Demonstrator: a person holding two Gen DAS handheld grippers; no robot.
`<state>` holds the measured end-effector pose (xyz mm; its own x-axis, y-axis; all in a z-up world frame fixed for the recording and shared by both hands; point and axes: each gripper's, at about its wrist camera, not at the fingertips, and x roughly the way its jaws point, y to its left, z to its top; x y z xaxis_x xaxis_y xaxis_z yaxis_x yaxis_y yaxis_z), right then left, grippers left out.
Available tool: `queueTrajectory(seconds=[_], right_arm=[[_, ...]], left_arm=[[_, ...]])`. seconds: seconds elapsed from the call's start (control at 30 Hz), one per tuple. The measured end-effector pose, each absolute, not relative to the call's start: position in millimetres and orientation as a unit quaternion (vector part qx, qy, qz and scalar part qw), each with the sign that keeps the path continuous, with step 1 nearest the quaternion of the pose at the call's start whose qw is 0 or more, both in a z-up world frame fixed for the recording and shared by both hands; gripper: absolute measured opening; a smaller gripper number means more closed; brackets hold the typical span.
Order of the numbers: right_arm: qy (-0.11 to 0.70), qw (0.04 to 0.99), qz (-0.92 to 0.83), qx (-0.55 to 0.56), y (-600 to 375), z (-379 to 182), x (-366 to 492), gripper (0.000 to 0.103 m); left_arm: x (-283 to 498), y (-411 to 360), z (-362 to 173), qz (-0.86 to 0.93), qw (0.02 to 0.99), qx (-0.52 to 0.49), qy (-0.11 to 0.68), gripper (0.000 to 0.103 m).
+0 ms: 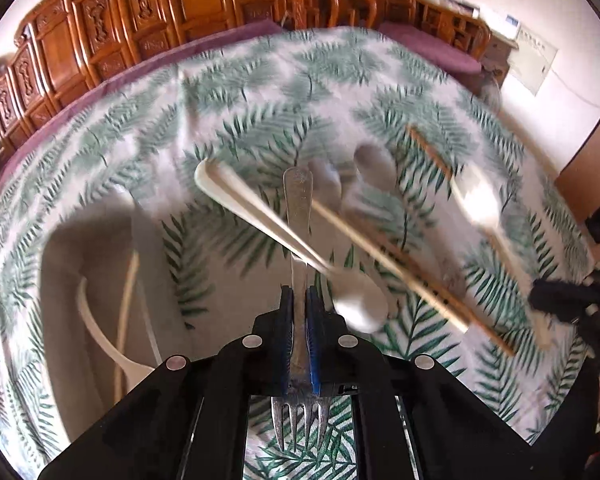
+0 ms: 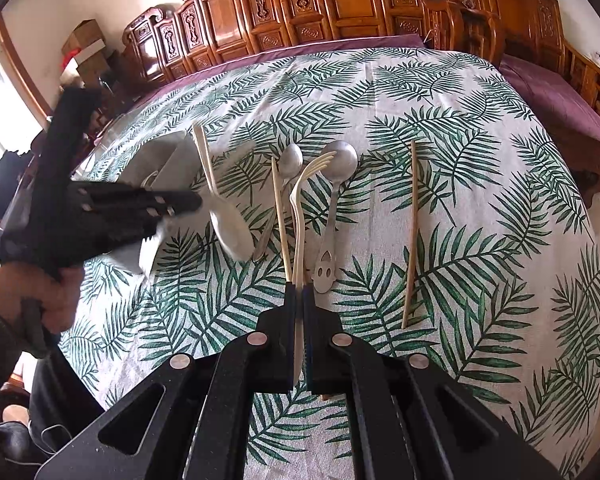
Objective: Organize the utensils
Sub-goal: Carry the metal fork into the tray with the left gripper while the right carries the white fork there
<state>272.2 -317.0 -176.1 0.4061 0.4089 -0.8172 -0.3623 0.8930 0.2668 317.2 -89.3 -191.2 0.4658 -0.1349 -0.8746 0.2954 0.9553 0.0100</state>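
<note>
In the left wrist view my left gripper (image 1: 299, 292) is shut on a metal fork (image 1: 298, 200). Its handle points forward and its tines stick out behind the fingers. Under it lie a white plastic spoon (image 1: 260, 216), a pair of chopsticks (image 1: 412, 280) and a second white utensil (image 1: 476, 196). In the right wrist view my right gripper (image 2: 299, 292) is shut on the handle of a white plastic fork (image 2: 300, 200), tines pointing away. Beside that fork lie a small metal spoon (image 2: 292, 160), a large metal spoon (image 2: 340, 160) and a chopstick (image 2: 280, 216).
A pale organizer tray (image 1: 80, 240) sits at the left and holds a white utensil and a chopstick. A lone chopstick (image 2: 410, 232) lies to the right. A hand (image 2: 40, 296) holds the left gripper (image 2: 180, 200) over the tray's near end. Carved wooden chairs (image 2: 340, 8) line the far edge.
</note>
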Motion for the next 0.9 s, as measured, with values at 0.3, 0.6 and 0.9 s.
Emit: queueTrajectory(seconds=[0.3, 0.6, 0.9], right_arm=[[0.488, 0.841, 0.232, 0.021, -312.4, -166.8, 268.6, 0.004], [0.471, 0.847, 0.245, 0.013, -290.6, -143.8, 270.3, 0.004], [0.462, 0.843, 0.277, 0.000, -234.1, -132.0, 278.1, 0.004]], left_arm=[[317.5, -84.5, -137.4, -0.131, 0.880, 0.063, 0.453, 0.006], [304.5, -57.1, -106.6, -0.129, 0.893, 0.044, 0.430, 0.006], [293.1, 9.0, -105.2, -0.105, 0.896, 0.026, 0.432, 0.006]])
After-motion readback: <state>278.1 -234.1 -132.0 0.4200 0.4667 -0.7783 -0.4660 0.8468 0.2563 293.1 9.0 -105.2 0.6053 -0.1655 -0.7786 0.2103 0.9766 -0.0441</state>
